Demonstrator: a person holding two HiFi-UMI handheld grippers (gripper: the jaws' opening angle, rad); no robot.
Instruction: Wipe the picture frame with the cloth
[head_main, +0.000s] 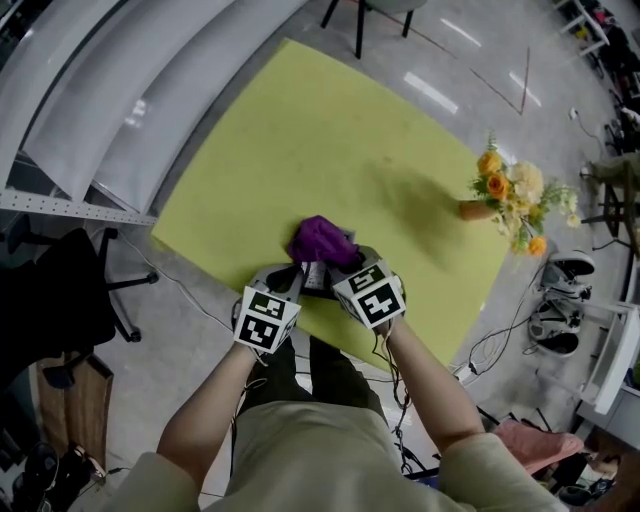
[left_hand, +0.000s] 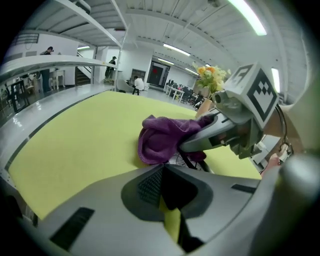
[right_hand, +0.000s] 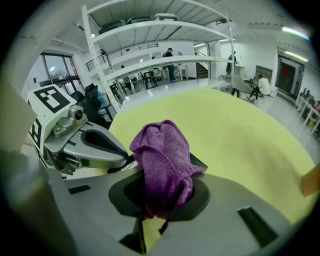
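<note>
A purple cloth (head_main: 320, 240) is bunched up near the front edge of the yellow-green table (head_main: 330, 140). My right gripper (head_main: 342, 264) is shut on it, and in the right gripper view the cloth (right_hand: 164, 160) rises out of the closed jaws (right_hand: 162, 192). Under the cloth lies a small dark-edged picture frame (head_main: 316, 279), mostly hidden. Its pale picture (left_hand: 186, 160) peeks out below the cloth (left_hand: 162, 139). My left gripper (head_main: 297, 283) comes in from the left, with its jaws (left_hand: 167, 172) closed on the frame's near edge.
A vase of orange and white flowers (head_main: 512, 198) lies on its side at the table's right edge. White shelving (head_main: 110, 90) runs along the left. A black chair (head_main: 70, 300) stands at the near left. Shoes and cables (head_main: 555, 300) lie on the floor to the right.
</note>
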